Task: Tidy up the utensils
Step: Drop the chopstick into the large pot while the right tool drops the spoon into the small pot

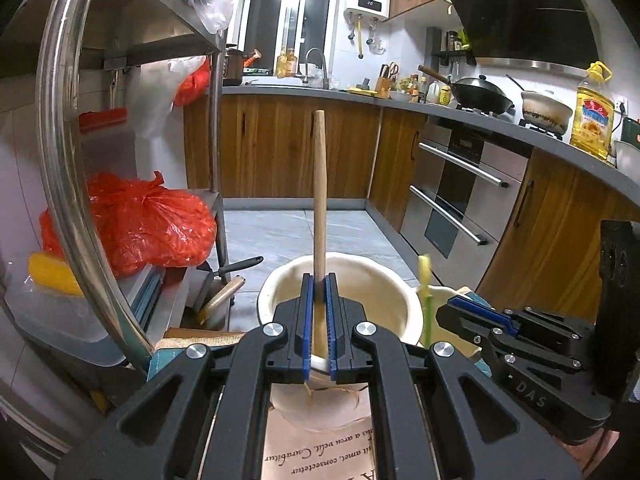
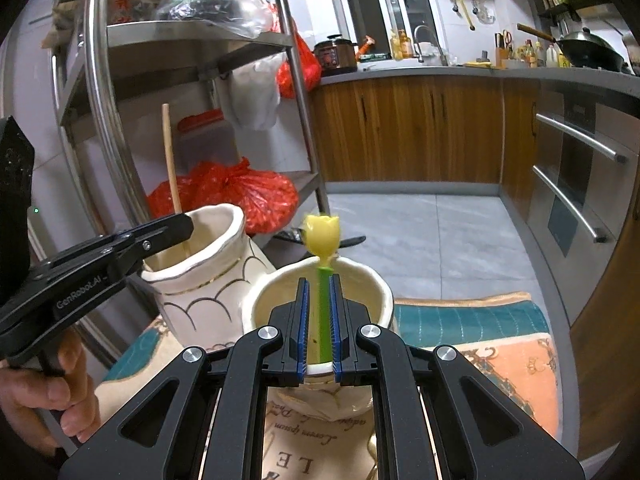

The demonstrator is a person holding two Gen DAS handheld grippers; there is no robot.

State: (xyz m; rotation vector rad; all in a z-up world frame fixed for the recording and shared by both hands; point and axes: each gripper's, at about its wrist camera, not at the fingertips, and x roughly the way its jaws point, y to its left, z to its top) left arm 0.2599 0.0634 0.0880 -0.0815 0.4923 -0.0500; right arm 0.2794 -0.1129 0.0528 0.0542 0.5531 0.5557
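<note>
My left gripper (image 1: 319,280) is shut on a wooden utensil handle (image 1: 319,184) that stands upright with its lower end inside a cream ceramic vase (image 1: 280,286). In the right wrist view that vase (image 2: 200,284) has scallop lines, and the wooden handle (image 2: 171,160) sticks up from it under the left gripper (image 2: 176,226). My right gripper (image 2: 319,280) is shut on a green utensil stem (image 2: 325,320) topped by a yellow tulip (image 2: 322,234), held upright inside a second cream vase (image 2: 372,280). The right gripper (image 1: 456,304) shows at the right of the left wrist view.
A steel rack (image 1: 60,140) with red bags (image 1: 148,224) stands close on the left. The vases rest on a patterned cloth (image 2: 480,332) and a printed paper mat (image 1: 316,448). Wooden cabinets and an oven (image 1: 460,188) lie beyond grey floor tiles. A hand (image 2: 44,392) holds the left gripper.
</note>
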